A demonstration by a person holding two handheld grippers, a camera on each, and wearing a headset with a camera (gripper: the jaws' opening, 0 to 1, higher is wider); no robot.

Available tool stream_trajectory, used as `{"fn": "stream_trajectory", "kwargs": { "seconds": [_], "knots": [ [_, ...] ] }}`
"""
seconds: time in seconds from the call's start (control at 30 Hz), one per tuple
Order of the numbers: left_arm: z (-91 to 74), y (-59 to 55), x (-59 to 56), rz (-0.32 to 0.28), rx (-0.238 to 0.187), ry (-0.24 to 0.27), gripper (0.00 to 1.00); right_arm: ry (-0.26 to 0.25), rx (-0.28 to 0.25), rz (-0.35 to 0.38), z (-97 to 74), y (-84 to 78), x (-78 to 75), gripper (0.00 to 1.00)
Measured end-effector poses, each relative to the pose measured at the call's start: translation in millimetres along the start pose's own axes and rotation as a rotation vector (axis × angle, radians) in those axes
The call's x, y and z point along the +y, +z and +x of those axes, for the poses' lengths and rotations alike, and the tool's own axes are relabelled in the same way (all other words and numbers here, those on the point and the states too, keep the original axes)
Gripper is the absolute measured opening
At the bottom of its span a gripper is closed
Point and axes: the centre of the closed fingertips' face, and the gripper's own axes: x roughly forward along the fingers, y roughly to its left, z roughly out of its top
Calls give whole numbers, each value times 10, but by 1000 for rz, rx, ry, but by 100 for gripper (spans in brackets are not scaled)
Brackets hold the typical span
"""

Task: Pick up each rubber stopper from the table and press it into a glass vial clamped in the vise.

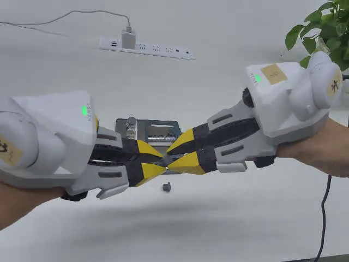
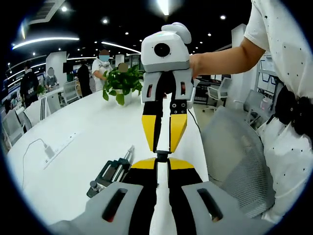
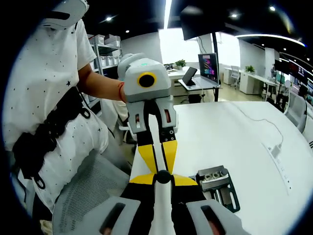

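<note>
Above the white table my left gripper (image 1: 162, 161) and right gripper (image 1: 170, 157) meet tip to tip. A small dark rubber stopper (image 3: 163, 176) sits right at the meeting point, at the end of my right gripper (image 3: 163, 181), whose jaws look shut on it. My left gripper (image 2: 163, 164) has its jaws together, tips against the same stopper (image 2: 161, 155). Behind the tips stands the grey vise (image 1: 158, 130) with a glass vial (image 1: 131, 127) clamped upright at its left. A second dark stopper (image 1: 167, 187) lies on the table in front of the vise.
A white power strip (image 1: 144, 47) with a plugged charger lies at the back. A green plant (image 1: 322, 27) stands far right. A black cable (image 1: 326, 218) hangs off the table's right edge. A mesh chair (image 2: 244, 161) is beside the table, next to the person.
</note>
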Motion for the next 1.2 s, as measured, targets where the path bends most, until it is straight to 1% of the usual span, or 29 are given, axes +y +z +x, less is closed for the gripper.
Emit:
{"fn": "stream_trajectory", "kwargs": {
  "seconds": [0.4, 0.83, 1.2],
  "knots": [
    [-2, 2, 10, -8, -5, 0, 4, -3, -2, -30, -7, 2, -1, 6],
    [-21, -28, 21, -26, -12, 13, 4, -16, 13, -31, 22, -25, -54, 6],
    [-34, -52, 22, -15, -16, 26, 4, -24, 23, -17, 55, -16, -41, 6]
  ]
}}
